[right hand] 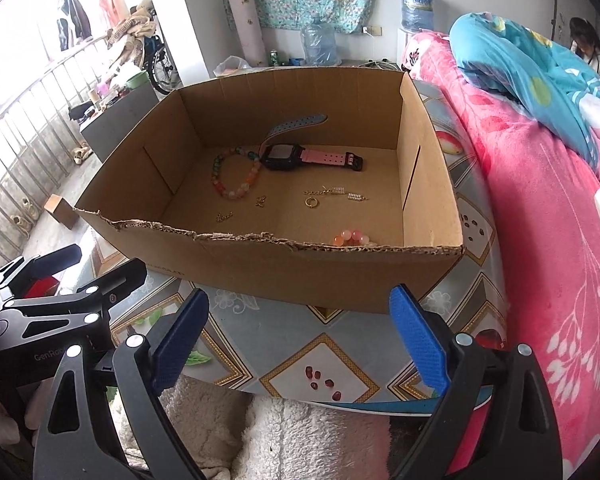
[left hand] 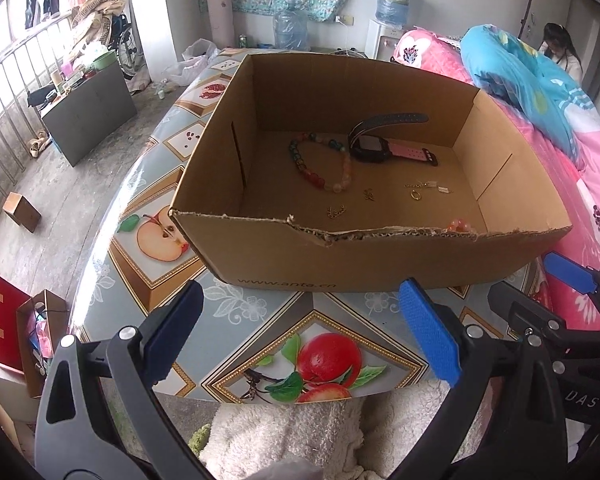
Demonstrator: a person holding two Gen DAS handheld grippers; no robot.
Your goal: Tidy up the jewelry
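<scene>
Fingers of both grippers stand wide apart with nothing between them, hovering over the near edge of the bench (left hand: 260,320), which wears a grey oilcloth printed with apples and pomegranates. The left gripper (left hand: 300,332) and the right gripper (right hand: 300,336) each carry blue ribbed pads on black arms.

On the bench sits an open brown corrugated cardboard box (left hand: 380,256) with a torn near rim. Its near wall reads "www.anta.cn" upside down in the left wrist view; in the right wrist view that print is mostly hidden. The right wrist view shows "GenRob", cut off, on the left gripper's black body at its left edge; the left wrist view shows the letters "DAS" on the dark body at its right edge.

The jewelry lies on the box floor: a multicoloured bead bracelet (right hand: 236,174), a black-faced watch with a pink strap (right hand: 300,157), a small gold ring (right hand: 311,202), short gold chain pieces (right hand: 336,193), and two small gold charms (right hand: 242,208). A pink and orange bead bracelet (right hand: 348,237) lies against the near wall, clearer in the right wrist view; the left shows only a few beads above the rim.

A pink floral bed (right hand: 540,240) borders the bench.
</scene>
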